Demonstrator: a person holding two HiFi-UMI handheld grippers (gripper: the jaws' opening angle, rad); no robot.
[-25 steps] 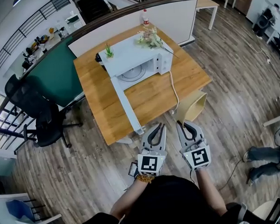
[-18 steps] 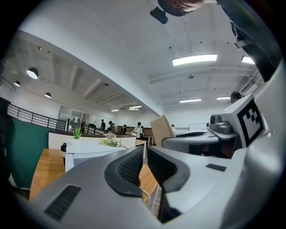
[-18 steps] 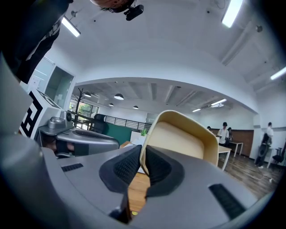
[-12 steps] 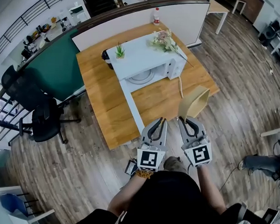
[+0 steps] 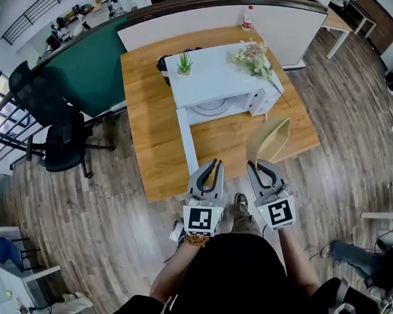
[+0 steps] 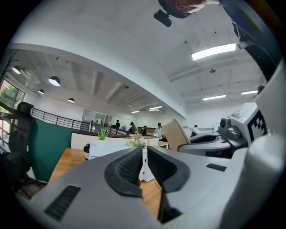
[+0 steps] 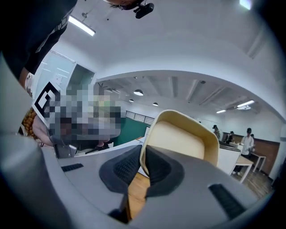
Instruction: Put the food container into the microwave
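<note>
Beige food container (image 5: 269, 141) is pinched in right hand-held gripper (image 5: 259, 164).

- Right claw (image 5: 253, 163): food container (image 5: 270, 140) between its jaws, standing out ahead of it and slightly right, tilted on edge.
- Left claw (image 5: 216, 162): just left of the right claw, nothing between its jaws.
- Tabletop (image 5: 149, 129): ahead of both claws, near edge close by their tips.
- Microwave (image 5: 222, 76): on the tabletop, well ahead of the claws. Its door (image 5: 186, 142) is swung out toward the left claw, and the turntable (image 5: 211, 107) sits inside.
- Potted plant (image 5: 184, 63), flower sprig (image 5: 257, 58): on the microwave, left and right.
- Bottle (image 5: 247, 17): beyond the microwave, by the partition (image 5: 196, 22) behind the tabletop.
- Office chair (image 5: 57, 137): on the floor, far left of the left claw.
</note>
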